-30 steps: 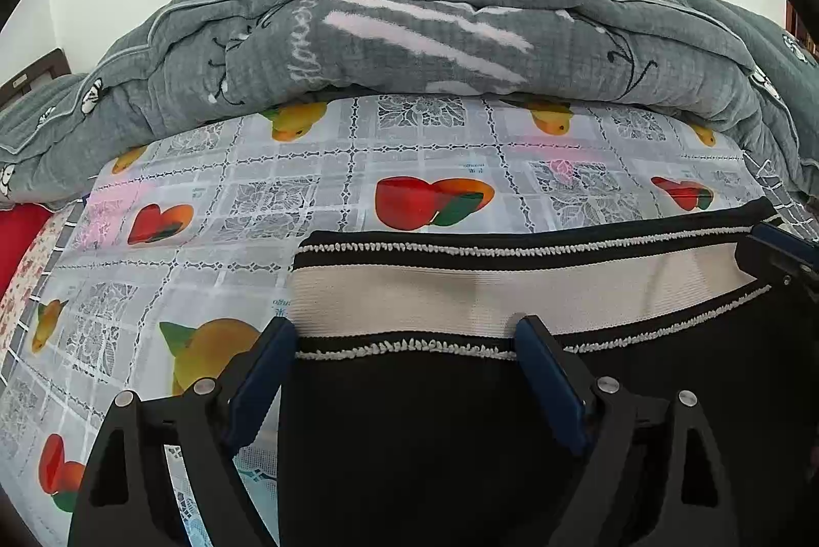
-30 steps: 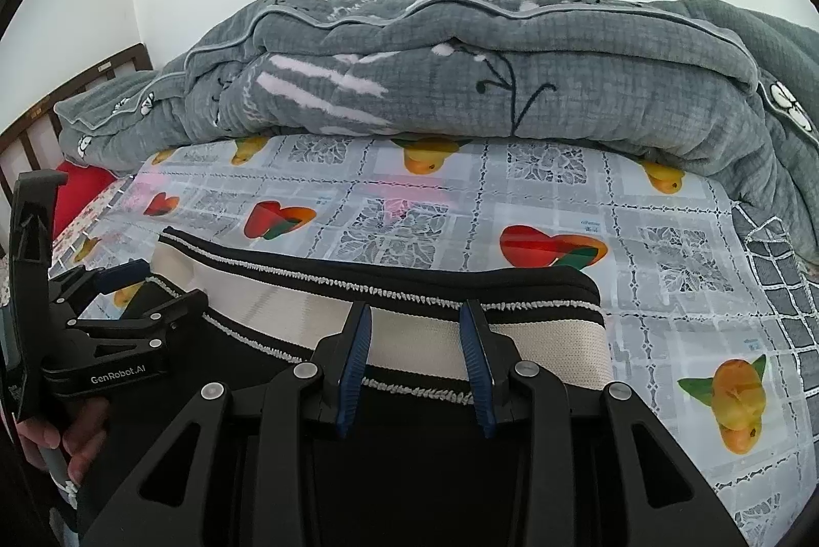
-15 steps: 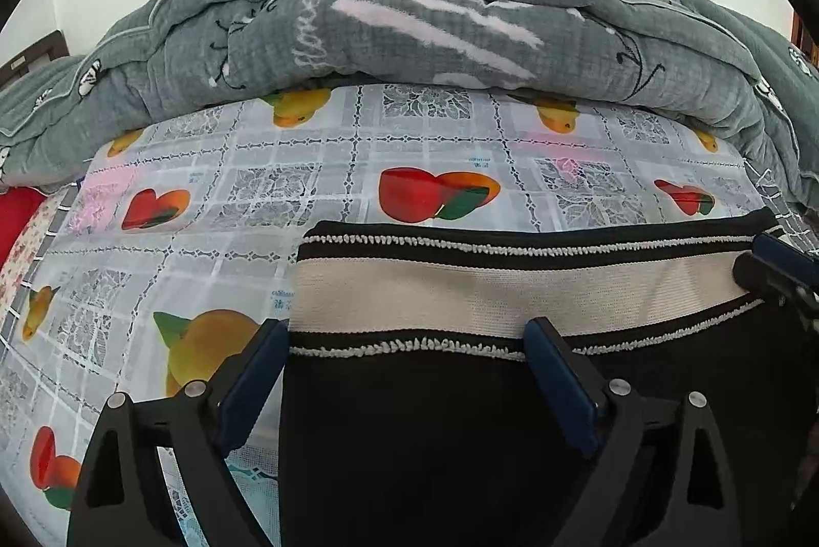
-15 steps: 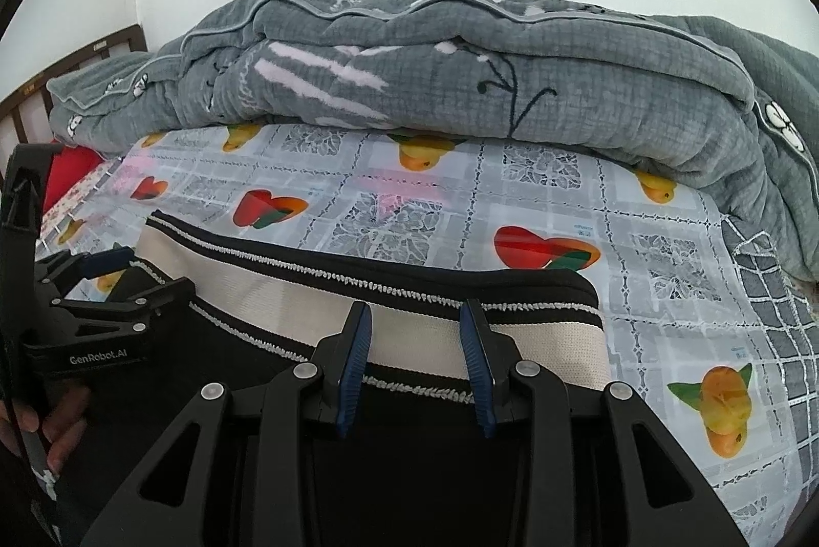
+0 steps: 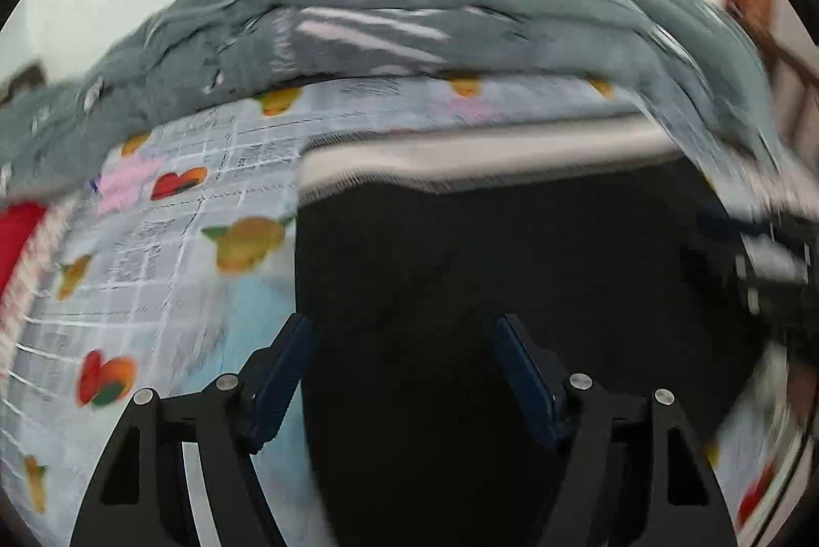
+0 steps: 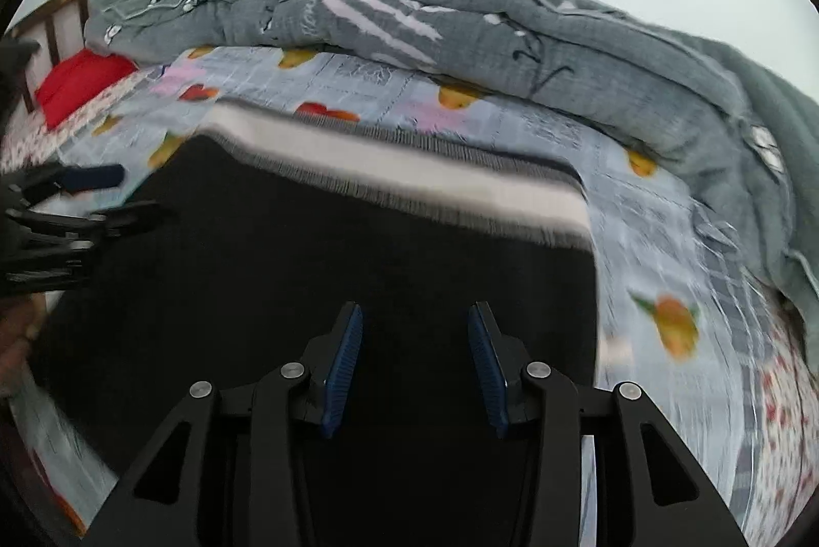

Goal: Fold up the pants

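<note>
While both hand-held grippers [image 5: 402, 373] [image 6: 414, 365] gape, the black pants [image 6: 332, 250] lie spread beneath them.

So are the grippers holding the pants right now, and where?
Nothing is held. The left gripper and right gripper are both open above the pants, back from the waistband.

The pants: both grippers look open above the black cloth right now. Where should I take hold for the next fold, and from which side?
Judging from how they lie, grip the pants at the cream waistband, one gripper per corner. It lies flat and straight across the far end on the bedsheet. Bring the left gripper in from the left edge and the right gripper from the right, low over the sheet.
</note>
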### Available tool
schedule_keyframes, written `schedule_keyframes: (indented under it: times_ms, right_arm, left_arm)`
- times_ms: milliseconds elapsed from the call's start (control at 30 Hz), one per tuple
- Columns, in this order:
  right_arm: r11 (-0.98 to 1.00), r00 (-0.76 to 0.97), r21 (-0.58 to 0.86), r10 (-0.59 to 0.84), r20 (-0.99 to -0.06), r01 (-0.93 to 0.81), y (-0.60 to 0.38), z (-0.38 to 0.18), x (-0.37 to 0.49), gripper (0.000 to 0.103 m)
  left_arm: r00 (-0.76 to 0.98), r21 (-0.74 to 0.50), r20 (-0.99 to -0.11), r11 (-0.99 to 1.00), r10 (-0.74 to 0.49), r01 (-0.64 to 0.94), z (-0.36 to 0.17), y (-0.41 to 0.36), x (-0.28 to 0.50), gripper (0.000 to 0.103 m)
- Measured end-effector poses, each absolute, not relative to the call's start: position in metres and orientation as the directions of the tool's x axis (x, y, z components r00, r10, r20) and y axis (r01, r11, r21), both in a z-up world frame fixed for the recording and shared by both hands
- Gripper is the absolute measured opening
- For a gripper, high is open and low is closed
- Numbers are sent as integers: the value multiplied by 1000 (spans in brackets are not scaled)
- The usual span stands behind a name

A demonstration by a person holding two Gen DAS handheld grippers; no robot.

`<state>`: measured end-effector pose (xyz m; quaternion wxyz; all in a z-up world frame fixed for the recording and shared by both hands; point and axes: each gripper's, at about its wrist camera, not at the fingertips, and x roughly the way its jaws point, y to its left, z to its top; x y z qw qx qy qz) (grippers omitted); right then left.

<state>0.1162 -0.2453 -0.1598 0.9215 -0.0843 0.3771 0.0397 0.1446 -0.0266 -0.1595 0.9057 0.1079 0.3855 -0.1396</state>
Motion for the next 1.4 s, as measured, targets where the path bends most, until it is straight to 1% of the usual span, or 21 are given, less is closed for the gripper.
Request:
schedule_keyframes:
  times_ms: [100, 200, 267, 333, 400, 433, 533, 633, 700, 733, 800, 833, 933, 967, 1067, 1100, 1133, 1167, 1200, 1267, 1400]
  right_arm:
    - [994, 720, -57, 28, -693, -94, -256, -168, 75, 42]
    - [998, 711, 22, 57, -700, -58, -271, -178, 43, 42]
    - [999, 699, 41, 55, -713, -36, -277, -183, 33, 42]
    - [998, 699, 52, 59, -713, -31, -279, -185, 22, 42]
    - [998, 697, 51, 62, -715, -36, -278, -184, 15, 42]
    - [999, 692, 37, 53, -719, -39, -277, -184, 14, 42]
    - [999, 685, 19, 43, -728, -43, -275, -186, 15, 42]
    - [999, 682, 45, 53, -729, -29, -278, -188, 18, 42]
    - [998, 683, 57, 56, -728, -21, -278, -189, 17, 42]
    - [998, 683, 58, 57, -728, -21, -278, -189, 16, 42]
    - [998, 682, 60, 58, -729, -21, -279, -191, 16, 43]
    - [998, 681, 61, 59, -730, -22, -279, -192, 16, 43]
    - [998, 677, 59, 58, -734, -22, -279, -193, 17, 43]
    - [998, 677, 55, 56, -734, -23, -279, -193, 17, 43]
    - [999, 674, 43, 47, -737, -23, -276, -193, 16, 43]
    - [999, 672, 39, 44, -739, -23, -275, -193, 16, 43]
    - [999, 667, 35, 43, -743, -25, -275, -193, 16, 43]
    - [999, 661, 37, 45, -749, -26, -276, -194, 16, 43]
    - [999, 656, 42, 48, -754, -26, -277, -195, 17, 43]
    - [998, 655, 54, 58, -753, -27, -279, -196, 17, 43]
    - [998, 657, 54, 53, -752, -19, -278, -195, 17, 42]
  left_arm:
    - [678, 130, -718, 926, -159, 355, -169, -18, 97, 72]
    - [653, 71, -737, 940, -175, 333, -183, 2, 71, 72]
    - [662, 38, -725, 949, -189, 313, -187, 15, 55, 74]
    - [643, 37, -741, 945, -192, 325, -193, 23, 47, 73]
    - [641, 126, -759, 942, -111, 312, -200, 26, 42, 73]
    - [651, 149, -752, 934, -105, 323, -201, 25, 36, 73]
    - [646, 164, -756, 925, -106, 344, -196, 26, 33, 67]
    - [674, 268, -739, 906, -26, 329, -197, 15, 38, 64]
    - [684, 291, -729, 897, -17, 332, -197, 7, 40, 59]
    - [682, 282, -731, 899, -25, 335, -197, 4, 43, 54]
    - [669, 231, -740, 908, -68, 348, -195, 2, 46, 42]
    - [664, 186, -739, 914, -110, 359, -193, 4, 47, 33]
    - [692, 115, -707, 942, -145, 315, -194, 18, 47, 14]
    - [690, 77, -708, 954, -152, 290, -197, 28, 49, 12]
    - [653, -123, -706, 956, -273, 267, -203, 57, 54, 12]
    - [656, -151, -693, 950, -299, 274, -202, 61, 51, 12]
    - [655, -153, -686, 943, -316, 295, -200, 61, 46, 12]
    - [648, -139, -687, 935, -329, 326, -199, 58, 41, 16]
    - [643, -120, -692, 931, -328, 346, -199, 56, 38, 22]
    - [641, -60, -702, 922, -311, 382, -199, 49, 33, 54]
    - [666, 12, -689, 915, -285, 404, -197, 37, 27, 56]
